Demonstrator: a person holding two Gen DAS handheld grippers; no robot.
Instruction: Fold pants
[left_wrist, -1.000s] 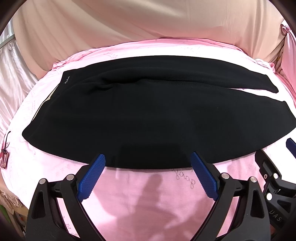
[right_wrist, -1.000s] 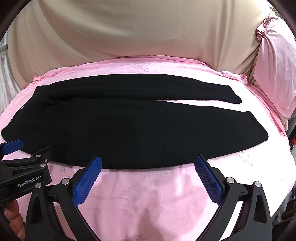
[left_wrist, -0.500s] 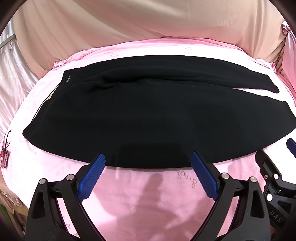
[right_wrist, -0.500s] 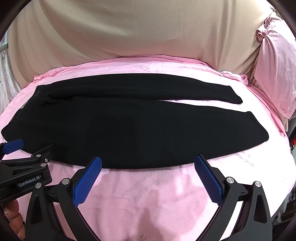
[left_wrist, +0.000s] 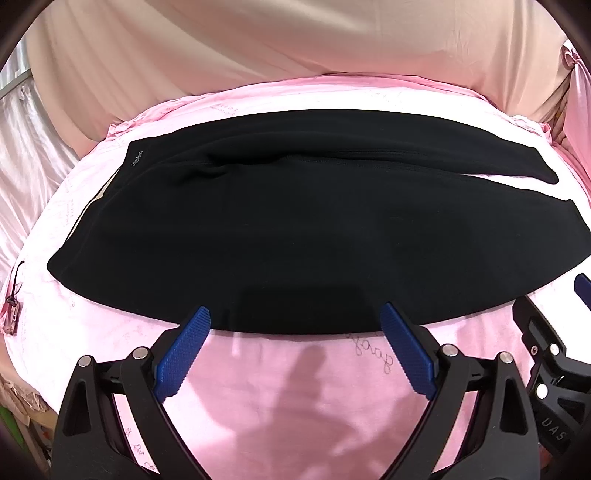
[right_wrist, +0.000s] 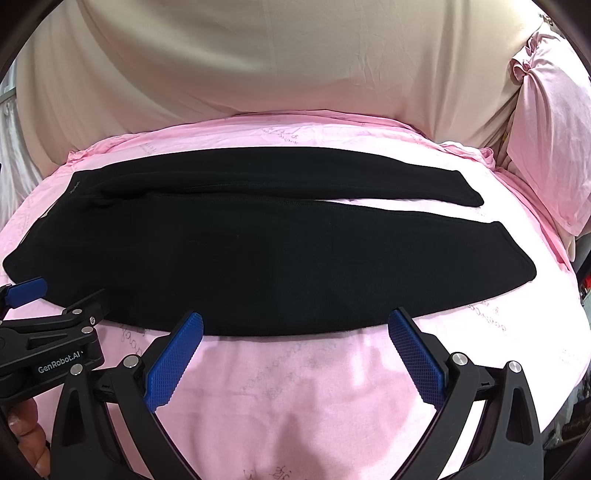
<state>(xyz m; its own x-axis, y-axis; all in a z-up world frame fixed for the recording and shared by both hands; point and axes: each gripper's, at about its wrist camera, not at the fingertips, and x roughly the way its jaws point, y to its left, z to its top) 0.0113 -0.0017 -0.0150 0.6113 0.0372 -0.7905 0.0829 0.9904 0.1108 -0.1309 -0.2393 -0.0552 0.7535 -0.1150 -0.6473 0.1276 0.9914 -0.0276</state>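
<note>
Black pants (left_wrist: 295, 229) lie flat on the pink bed sheet (left_wrist: 280, 387), waistband at the left, both legs running right with a thin gap between them near the cuffs. They also show in the right wrist view (right_wrist: 229, 251). My left gripper (left_wrist: 295, 321) is open and empty, its blue pads just at the pants' near edge. My right gripper (right_wrist: 295, 325) is open and empty at the same near edge, further right. Each gripper shows at the side of the other's view.
A beige cloth (right_wrist: 258, 55) hangs behind the bed. A pink pillow (right_wrist: 550, 147) sits at the right. A small tag on a cord (left_wrist: 13, 314) lies at the bed's left edge. A shiny pink curtain (left_wrist: 22, 155) hangs at the left.
</note>
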